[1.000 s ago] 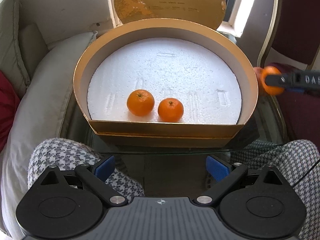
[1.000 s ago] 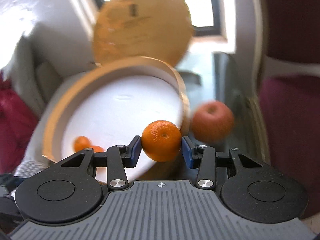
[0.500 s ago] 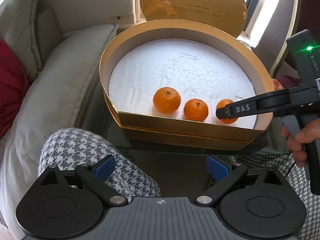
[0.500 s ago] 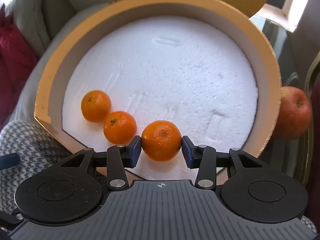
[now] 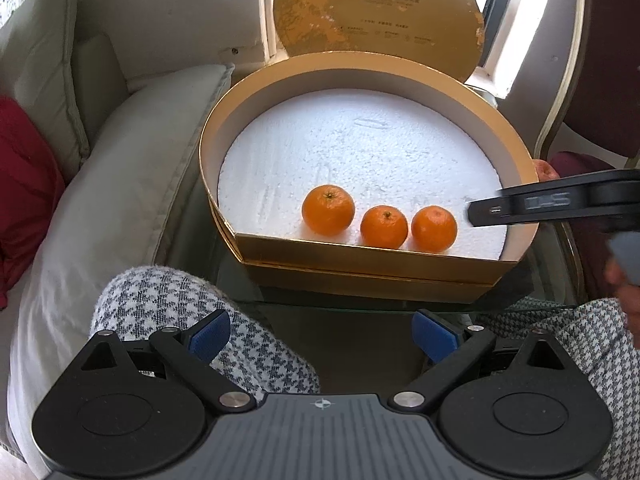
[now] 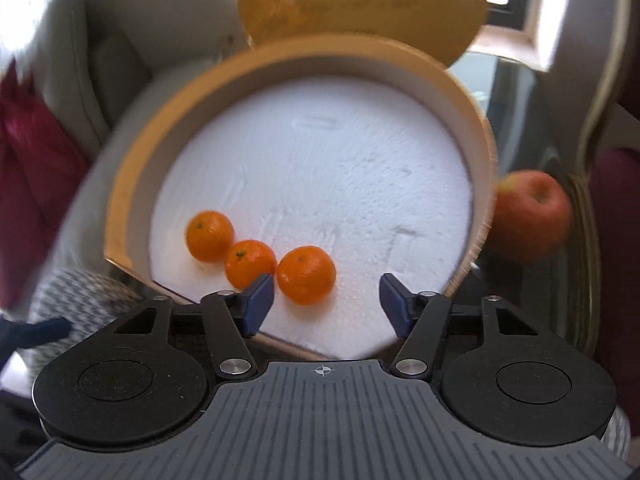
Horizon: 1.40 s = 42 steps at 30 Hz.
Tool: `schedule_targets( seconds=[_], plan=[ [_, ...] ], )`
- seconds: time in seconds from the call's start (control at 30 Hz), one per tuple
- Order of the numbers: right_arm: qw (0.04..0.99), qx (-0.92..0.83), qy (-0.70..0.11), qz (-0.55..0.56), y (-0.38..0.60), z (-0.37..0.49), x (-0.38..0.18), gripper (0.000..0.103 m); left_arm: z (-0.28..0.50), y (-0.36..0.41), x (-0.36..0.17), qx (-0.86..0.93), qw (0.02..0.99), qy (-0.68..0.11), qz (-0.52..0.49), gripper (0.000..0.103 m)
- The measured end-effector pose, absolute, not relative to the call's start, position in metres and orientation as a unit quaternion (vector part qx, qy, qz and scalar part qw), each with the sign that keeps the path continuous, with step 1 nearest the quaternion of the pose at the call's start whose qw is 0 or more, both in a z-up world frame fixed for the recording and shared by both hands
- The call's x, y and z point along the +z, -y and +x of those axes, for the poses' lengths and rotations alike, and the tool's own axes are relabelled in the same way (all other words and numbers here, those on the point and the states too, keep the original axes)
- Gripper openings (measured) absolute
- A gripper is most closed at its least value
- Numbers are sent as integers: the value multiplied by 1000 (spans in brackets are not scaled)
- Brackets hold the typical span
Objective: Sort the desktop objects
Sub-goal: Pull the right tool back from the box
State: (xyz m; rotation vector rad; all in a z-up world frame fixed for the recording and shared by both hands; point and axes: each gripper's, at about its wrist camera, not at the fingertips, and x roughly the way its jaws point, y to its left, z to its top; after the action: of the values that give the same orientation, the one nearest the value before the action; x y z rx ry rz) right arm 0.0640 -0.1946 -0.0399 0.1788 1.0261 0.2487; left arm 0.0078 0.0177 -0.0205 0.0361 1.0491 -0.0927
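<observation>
Three tangerines lie in a row on the white foam inside the round gold box (image 5: pixel 224 120) (image 6: pixel 132 160): the left one (image 5: pixel 328 210) (image 6: pixel 209 235), the middle one (image 5: pixel 384 227) (image 6: pixel 249 262) and the right one (image 5: pixel 434 228) (image 6: pixel 306 275). My right gripper (image 6: pixel 327 300) stands open just behind the right tangerine, which rests free between its blue pads. In the left wrist view the right gripper (image 5: pixel 484 213) reaches in from the right. My left gripper (image 5: pixel 322 334) is open and empty, held back over a houndstooth-clad knee. A red apple (image 6: pixel 530 216) sits on the glass outside the box.
The box's gold lid (image 5: pixel 378 16) leans upright behind the box. The glass table (image 5: pixel 224 256) holds the box; a white cushion (image 5: pixel 120 184) and a red one (image 5: pixel 24 196) lie to the left. A dark red chair (image 5: pixel 600 100) stands on the right. A hand (image 5: pixel 624 284) holds the right gripper.
My right gripper carried the third tangerine into the box, set it on the foam beside the other two, opened and drew back. The left gripper stayed open.
</observation>
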Motion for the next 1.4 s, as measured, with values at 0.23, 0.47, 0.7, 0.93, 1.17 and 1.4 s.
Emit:
schedule_targets(
  seconds=[0.23, 0.47, 0.7, 0.93, 1.17, 1.4],
  plan=[
    [871, 102, -454, 160, 233, 15, -11, 73, -2, 0, -10, -50, 871, -487, 40, 98],
    [886, 106, -421, 161, 240, -16, 10, 75, -17, 12, 8, -48, 886, -459, 55, 101],
    [892, 120, -402, 168, 236, -39, 17, 79, -30, 13, 18, -44, 893, -444, 64, 102],
    [890, 124, -399, 181, 234, -49, 15, 79, -35, 12, 26, -39, 897, -434, 74, 102],
    [887, 130, -406, 177, 232, -51, 10, 82, -29, 18, 21, -58, 890, -444, 82, 102],
    [882, 120, -413, 193, 234, -42, 7, 82, -13, 12, 16, -66, 880, -464, 82, 102]
  ],
)
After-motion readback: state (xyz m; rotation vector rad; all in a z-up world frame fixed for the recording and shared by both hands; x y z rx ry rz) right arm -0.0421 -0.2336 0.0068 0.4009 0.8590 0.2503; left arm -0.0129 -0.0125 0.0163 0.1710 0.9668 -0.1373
